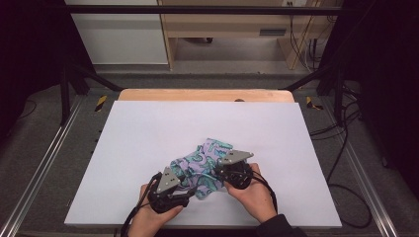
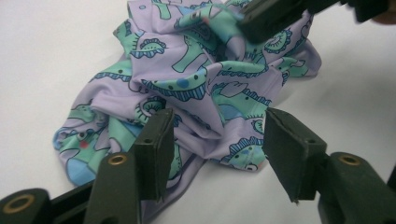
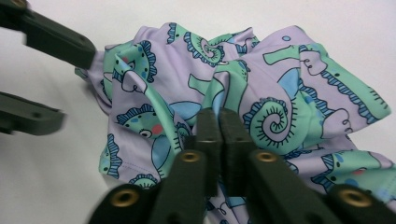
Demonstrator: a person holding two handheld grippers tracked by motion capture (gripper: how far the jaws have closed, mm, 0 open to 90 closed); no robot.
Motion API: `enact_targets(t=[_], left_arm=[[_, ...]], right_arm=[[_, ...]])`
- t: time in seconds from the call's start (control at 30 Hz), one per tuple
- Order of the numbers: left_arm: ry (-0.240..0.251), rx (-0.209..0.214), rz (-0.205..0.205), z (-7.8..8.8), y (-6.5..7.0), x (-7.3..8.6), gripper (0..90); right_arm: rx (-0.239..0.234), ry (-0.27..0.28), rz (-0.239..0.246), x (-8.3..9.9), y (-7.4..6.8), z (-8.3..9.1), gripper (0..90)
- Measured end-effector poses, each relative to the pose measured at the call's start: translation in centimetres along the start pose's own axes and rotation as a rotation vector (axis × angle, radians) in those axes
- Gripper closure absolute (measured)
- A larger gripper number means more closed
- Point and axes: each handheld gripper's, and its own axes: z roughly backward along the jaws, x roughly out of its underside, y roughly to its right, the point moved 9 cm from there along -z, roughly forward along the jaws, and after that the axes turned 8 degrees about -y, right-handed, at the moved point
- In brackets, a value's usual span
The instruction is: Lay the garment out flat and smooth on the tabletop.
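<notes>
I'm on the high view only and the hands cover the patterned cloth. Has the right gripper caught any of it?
Observer: Yes. The right gripper is shut on a raised fold of the cloth.
Operator: And the left one?
Observer: The left gripper is open, its jaws either side of the cloth's near edge, not pressing it.
Operator: What's printed on it?
Observer: Green seahorses with blue outlines on lilac.

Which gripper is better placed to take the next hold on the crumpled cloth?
Left gripper: its jaws stand open just short of the cloth. The right gripper is already pinched shut on a fold.
</notes>
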Motion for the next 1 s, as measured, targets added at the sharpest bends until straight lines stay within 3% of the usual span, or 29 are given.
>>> enact_targets(t=[0.2,0.37,0.43,0.6,0.8,0.93,1.0], left_arm=[[-0.003,-0.013,0.013,-1.6,-0.1,-0.8,52.4],[0.000,-0.020,0.003,-2.5,-0.6,-1.2,82.8],[0.003,-0.013,-0.002,-2.3,-0.8,-1.3,88.5],[0.001,-0.005,-0.006,-1.1,-2.1,-1.3,89.3],[-0.020,-0.027,-0.028,0.9,-5.2,-0.9,89.3],[-0.061,-0.026,-0.034,1.0,-7.1,-0.1,89.3],[-0.069,-0.004,-0.022,0.6,-7.7,0.6,89.3]], right_arm=[[0.001,0.002,-0.009,0.4,0.2,0.7,90.0],[0.009,0.010,-0.018,0.6,0.6,1.0,90.0],[0.009,0.014,-0.025,0.7,0.8,1.1,90.0],[0.015,0.018,-0.036,0.9,1.4,1.3,90.0],[0.037,0.028,-0.058,1.7,2.6,2.6,90.0],[0.058,0.019,-0.082,2.8,3.8,3.5,90.0],[0.068,0.011,-0.096,3.6,4.5,3.7,90.0]])
